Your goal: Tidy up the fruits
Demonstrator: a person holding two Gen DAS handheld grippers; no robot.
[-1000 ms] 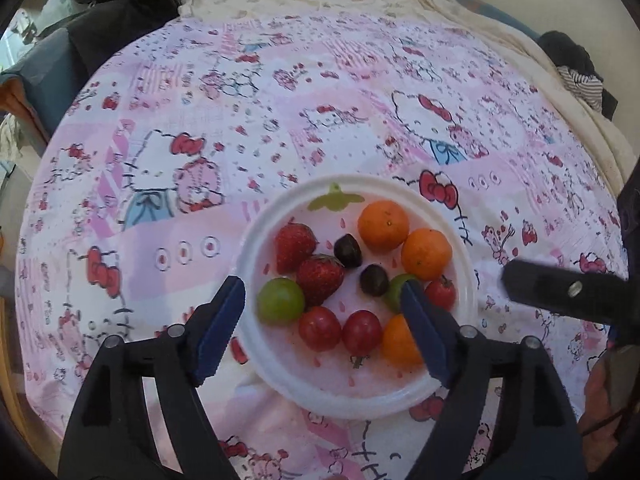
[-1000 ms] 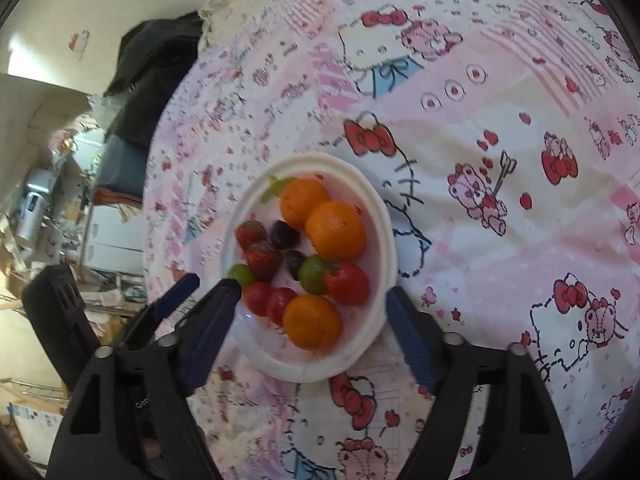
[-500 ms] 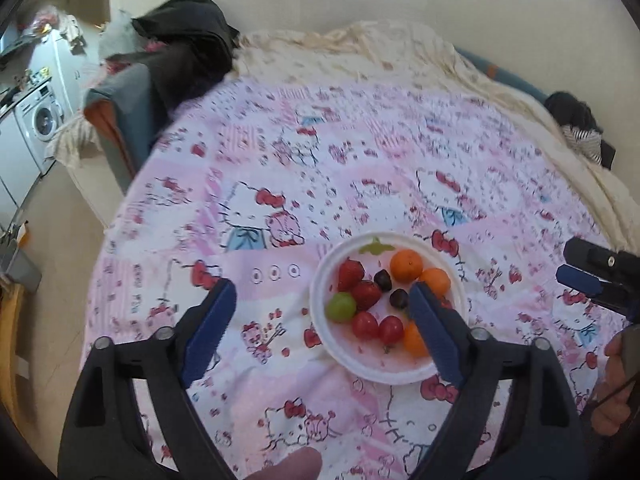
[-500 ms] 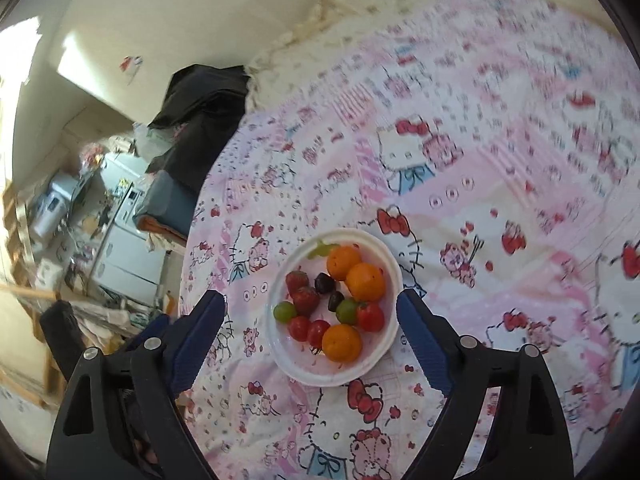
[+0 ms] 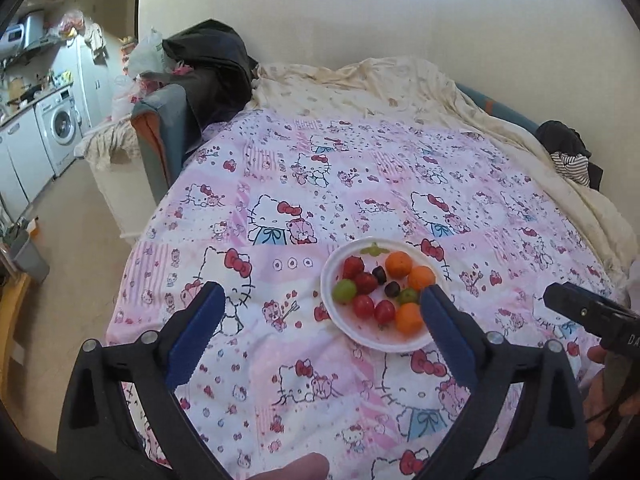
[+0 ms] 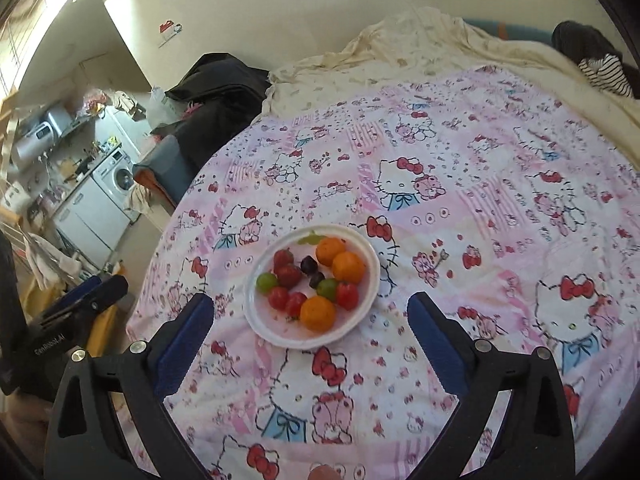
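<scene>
A white plate [image 5: 344, 330] [image 6: 360, 248] lies on the pink Hello Kitty bedspread [image 5: 360, 184] [image 6: 480, 200]. It holds three oranges [image 5: 399, 263] [image 6: 318, 313], strawberries [image 5: 353, 267] [image 6: 283, 258], cherry tomatoes [image 5: 363, 305] [image 6: 347, 295], green grapes [image 5: 345, 291] [image 6: 267, 281] and dark grapes [image 5: 392, 289] [image 6: 309, 265]. My left gripper [image 5: 320, 300] is open and empty, high above and in front of the plate. My right gripper [image 6: 310, 300] is open and empty, also well above the plate. The right gripper also shows at the right edge of the left wrist view [image 5: 588, 314].
A cream blanket [image 5: 360, 80] lies bunched at the bed's far side. Dark clothes [image 5: 208, 64] are piled on a chair at the far left corner. Striped clothing [image 5: 572, 164] lies at the right. A washing machine [image 5: 60, 128] stands beyond the floor, left.
Both grippers have pulled up and back from the plate, so it looks much smaller and more of the bed and room shows. Both stay open and empty. The fruits have not moved.
</scene>
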